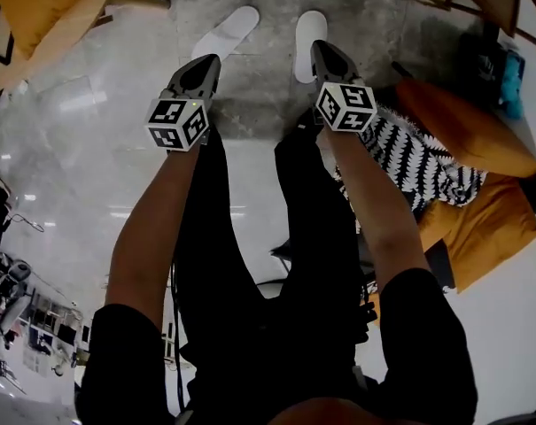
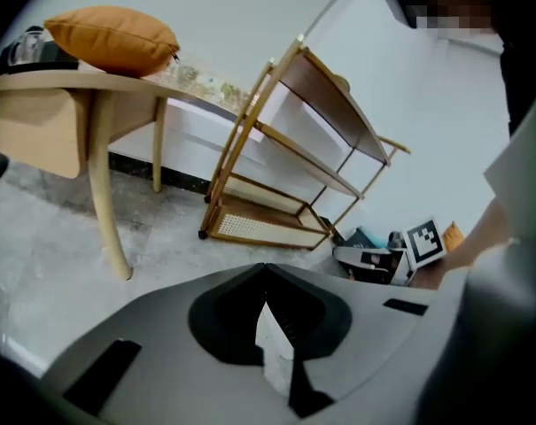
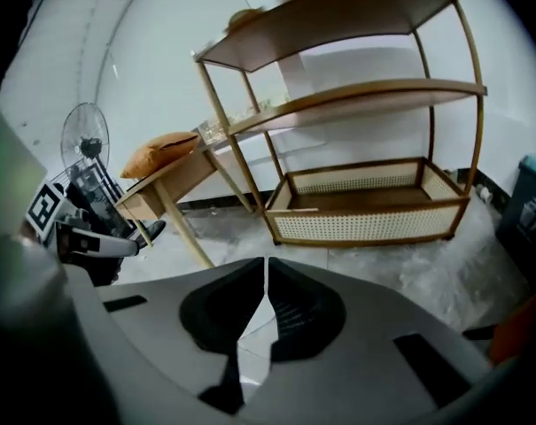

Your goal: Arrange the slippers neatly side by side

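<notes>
White against the grey stone floor [image 1: 250, 104], the angled slipper [image 1: 225, 32] splays away from the straight slipper [image 1: 309, 25], the pair apparently not yet aligned, while the left gripper [image 1: 208, 60] and right gripper [image 1: 321, 47] hover above them, fingers closed on nothing.

We can read no words, numbers or brand names anywhere. The only sign-like marks are black-and-white square markers [image 1: 177, 120], coded patterns without letters, on the left gripper [image 1: 207, 60] and the right gripper [image 1: 321, 46].
</notes>
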Tool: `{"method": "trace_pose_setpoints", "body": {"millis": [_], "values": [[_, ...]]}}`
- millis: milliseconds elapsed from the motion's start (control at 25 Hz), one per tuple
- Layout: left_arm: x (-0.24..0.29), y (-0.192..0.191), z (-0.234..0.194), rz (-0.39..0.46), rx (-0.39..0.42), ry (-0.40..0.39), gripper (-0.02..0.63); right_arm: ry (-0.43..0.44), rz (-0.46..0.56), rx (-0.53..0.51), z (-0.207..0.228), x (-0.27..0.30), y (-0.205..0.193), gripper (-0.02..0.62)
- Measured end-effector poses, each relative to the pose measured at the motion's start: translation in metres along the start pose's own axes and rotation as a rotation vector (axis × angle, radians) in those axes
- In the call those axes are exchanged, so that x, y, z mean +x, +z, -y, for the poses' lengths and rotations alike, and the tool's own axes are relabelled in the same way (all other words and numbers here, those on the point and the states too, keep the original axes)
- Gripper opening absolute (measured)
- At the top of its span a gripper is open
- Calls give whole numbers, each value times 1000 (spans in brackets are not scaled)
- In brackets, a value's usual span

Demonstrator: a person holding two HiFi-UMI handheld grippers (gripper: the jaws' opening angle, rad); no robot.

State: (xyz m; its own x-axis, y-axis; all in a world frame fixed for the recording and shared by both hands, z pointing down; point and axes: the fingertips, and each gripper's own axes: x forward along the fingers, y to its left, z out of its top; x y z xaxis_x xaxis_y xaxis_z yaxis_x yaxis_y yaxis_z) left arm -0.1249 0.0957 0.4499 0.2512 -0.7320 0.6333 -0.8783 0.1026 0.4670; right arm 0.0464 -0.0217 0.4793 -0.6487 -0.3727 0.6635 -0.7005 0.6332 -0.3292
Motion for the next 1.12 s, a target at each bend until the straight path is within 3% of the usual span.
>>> {"method": "trace_pose_setpoints", "body": {"millis": [120, 240, 560, 720, 840, 1120], "values": [[-20, 15, 10, 105, -90, 49, 14, 39, 0, -118, -17, -6, 26, 40], [-35, 15, 18, 154, -100, 96, 14, 141, -24, -259, -47, -9, 36, 41], [-75, -6, -27, 247, -184, 272, 14, 458, -191, -583, -129, 11, 7, 43], [-86, -33, -59, 238, -220, 308, 14, 530, -290, -658, -143, 48, -26, 51], [-92, -56, -83, 219, -239, 324, 14, 552, -367, -683, -149, 77, -55, 97], [-98, -77, -146, 227, -203, 345, 14, 591, -556, -753, -145, 158, -132, 104]]}}
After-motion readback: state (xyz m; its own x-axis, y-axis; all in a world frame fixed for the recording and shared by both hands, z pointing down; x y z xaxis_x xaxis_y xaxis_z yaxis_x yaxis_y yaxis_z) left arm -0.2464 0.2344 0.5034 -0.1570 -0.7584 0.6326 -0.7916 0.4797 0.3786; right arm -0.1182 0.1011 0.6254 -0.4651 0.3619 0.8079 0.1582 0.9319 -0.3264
